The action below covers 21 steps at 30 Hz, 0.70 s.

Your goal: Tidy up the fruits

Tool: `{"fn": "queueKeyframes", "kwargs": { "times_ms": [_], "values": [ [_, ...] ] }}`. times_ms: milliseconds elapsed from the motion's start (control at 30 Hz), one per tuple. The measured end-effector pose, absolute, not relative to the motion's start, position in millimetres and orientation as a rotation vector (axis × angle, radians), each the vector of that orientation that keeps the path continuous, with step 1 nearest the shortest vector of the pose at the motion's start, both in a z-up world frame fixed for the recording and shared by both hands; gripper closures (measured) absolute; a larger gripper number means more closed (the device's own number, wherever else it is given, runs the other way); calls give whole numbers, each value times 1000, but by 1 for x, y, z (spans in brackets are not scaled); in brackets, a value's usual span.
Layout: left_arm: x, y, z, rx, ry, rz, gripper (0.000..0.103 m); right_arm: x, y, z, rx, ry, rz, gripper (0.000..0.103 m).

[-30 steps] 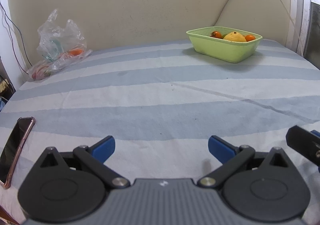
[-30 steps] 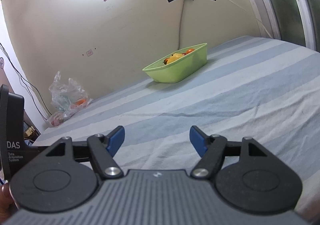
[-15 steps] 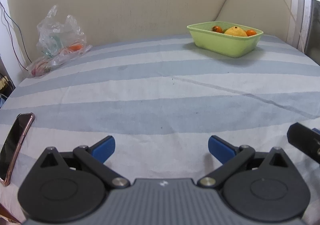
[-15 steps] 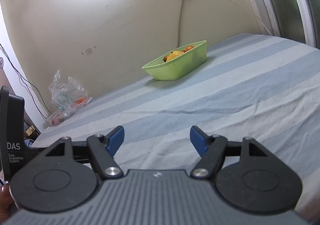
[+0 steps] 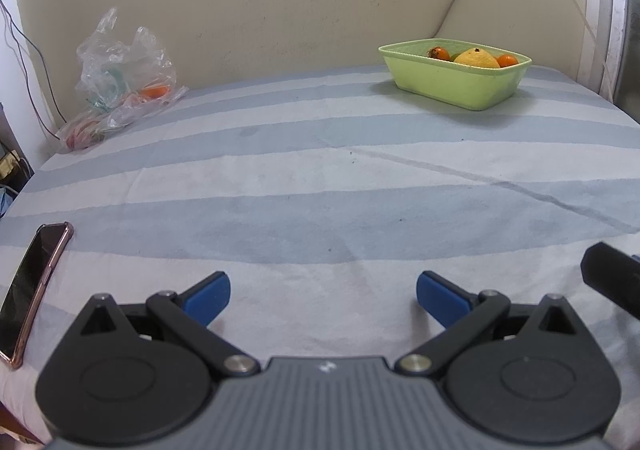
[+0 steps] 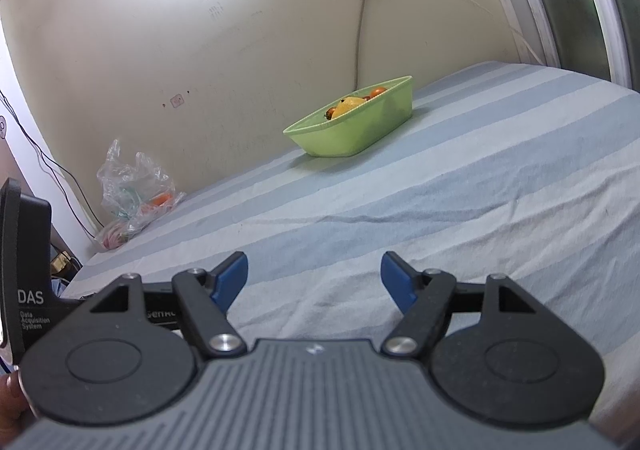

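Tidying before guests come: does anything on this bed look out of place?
Yes: a crumpled plastic bag with an orange fruit inside slumps against the wall, far from the green basin holding the other fruit. A phone lies at the bed's edge.

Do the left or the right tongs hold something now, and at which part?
Nothing is held. The left tongs and the right tongs are both open over the striped sheet, with only cloth between their tips.
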<state>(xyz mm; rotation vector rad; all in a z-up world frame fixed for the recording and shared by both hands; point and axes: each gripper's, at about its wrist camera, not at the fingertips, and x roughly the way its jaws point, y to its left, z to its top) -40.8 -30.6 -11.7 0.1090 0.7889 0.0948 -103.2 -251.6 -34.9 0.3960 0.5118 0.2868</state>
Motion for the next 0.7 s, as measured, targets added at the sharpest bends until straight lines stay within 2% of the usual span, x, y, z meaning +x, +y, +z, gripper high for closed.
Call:
{"fn": "queueKeyframes", "kwargs": {
  "times_ms": [700],
  "values": [
    [-46, -31, -9, 103, 762, 55, 0, -104, -252, -35, 403, 513, 283, 27]
  ]
}}
